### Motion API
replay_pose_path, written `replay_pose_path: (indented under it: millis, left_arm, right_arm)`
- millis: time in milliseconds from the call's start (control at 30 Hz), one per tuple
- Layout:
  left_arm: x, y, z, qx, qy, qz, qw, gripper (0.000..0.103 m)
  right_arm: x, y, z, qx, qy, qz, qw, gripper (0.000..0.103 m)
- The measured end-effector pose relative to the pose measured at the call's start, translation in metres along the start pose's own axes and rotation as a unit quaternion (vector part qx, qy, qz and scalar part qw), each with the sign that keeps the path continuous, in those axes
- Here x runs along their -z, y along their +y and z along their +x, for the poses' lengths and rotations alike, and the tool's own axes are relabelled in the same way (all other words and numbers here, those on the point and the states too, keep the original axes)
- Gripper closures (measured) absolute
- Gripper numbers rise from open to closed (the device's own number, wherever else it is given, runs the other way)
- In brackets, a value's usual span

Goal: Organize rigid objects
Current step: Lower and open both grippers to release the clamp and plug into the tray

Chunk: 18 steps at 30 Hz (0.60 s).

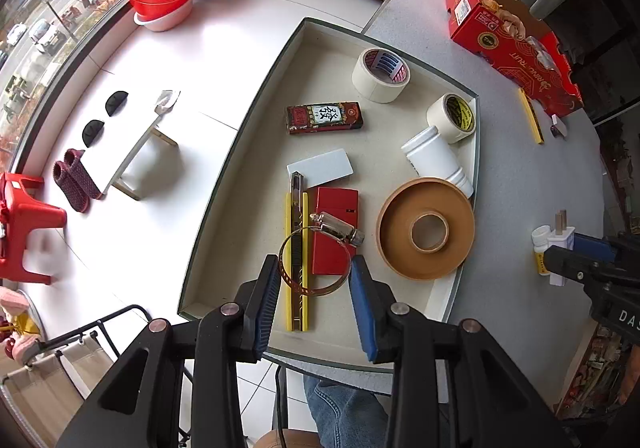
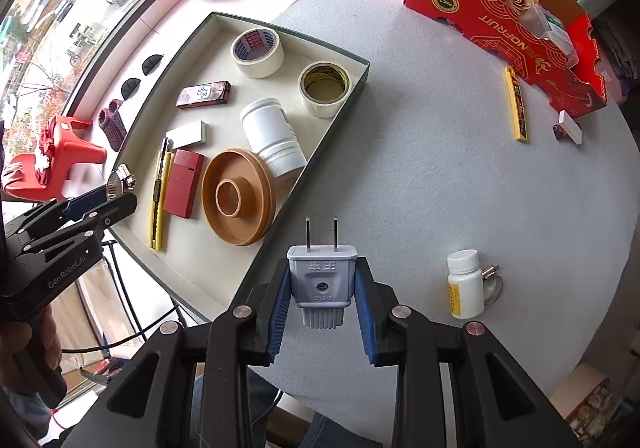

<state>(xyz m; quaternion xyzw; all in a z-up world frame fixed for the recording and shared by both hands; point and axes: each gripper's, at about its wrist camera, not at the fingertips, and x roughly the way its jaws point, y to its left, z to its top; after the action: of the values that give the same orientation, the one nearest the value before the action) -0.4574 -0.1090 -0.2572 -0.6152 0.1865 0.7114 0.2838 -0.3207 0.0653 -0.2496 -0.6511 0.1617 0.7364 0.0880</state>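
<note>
Plug point(image 2: 322, 280) pinched between right gripper point(image 2: 322, 302) pads, prongs up, just off tray point(image 2: 280, 207) near corner. Hose clamp point(image 1: 316, 260) ringed between left gripper point(image 1: 314, 288) pads over tray, above knife point(image 1: 297, 248) and red case point(image 1: 334, 236); grip or mere contact unclear. Could slip, roll, snag knife; plug could twist loose.

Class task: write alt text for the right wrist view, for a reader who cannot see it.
The right gripper holds a grey two-pin plug between its blue fingers, above a grey table. To the left a shallow tray holds tape rolls and small boxes; a white pill bottle stands to the right.
</note>
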Motion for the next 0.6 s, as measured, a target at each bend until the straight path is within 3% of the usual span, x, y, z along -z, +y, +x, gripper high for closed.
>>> replay_pose_path:
  millis: [600]
  left_arm:
    - [-0.036,-0.002,0.019,-0.010,-0.004,-0.005,0.9999,0.065]
  right_arm:
    - [-0.076,0.046,0.018,-0.033,-0.002,-0.007,0.999,0.071]
